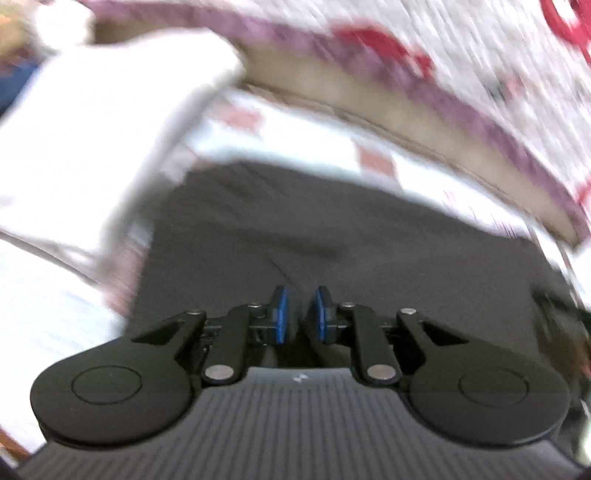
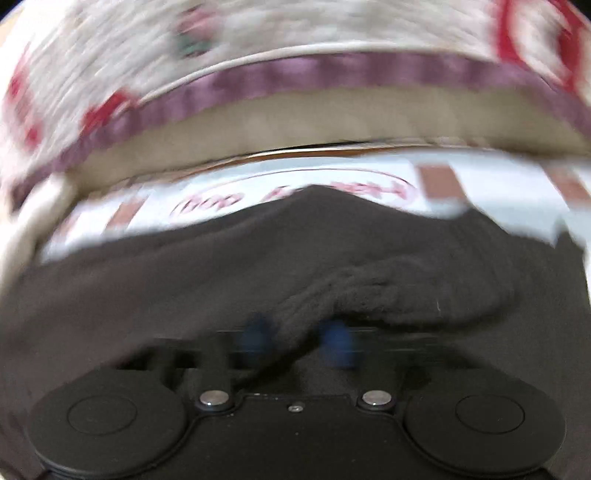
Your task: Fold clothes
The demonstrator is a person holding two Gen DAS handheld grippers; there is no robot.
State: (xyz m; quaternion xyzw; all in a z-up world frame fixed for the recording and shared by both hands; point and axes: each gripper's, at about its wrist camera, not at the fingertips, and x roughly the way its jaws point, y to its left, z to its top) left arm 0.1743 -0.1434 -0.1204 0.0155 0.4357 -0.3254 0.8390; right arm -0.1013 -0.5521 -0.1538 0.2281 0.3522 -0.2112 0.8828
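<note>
A dark grey garment [image 1: 332, 236] lies spread over a white printed sheet [image 1: 295, 129], filling the lower half of both wrist views. The left gripper [image 1: 300, 314] hovers low over the cloth, its blue-padded fingers [image 1: 281, 314] narrowly apart with only a slim gap and nothing visibly pinched between them. In the right wrist view, the right gripper [image 2: 295, 343] sits at a bunched ridge of the garment (heavily blurred), and fabric runs between its blue fingers [image 2: 338, 343]; whether they clamp it I cannot tell. Beyond, a patterned quilt [image 2: 295, 33] with a purple border hangs over the far edge.
</note>
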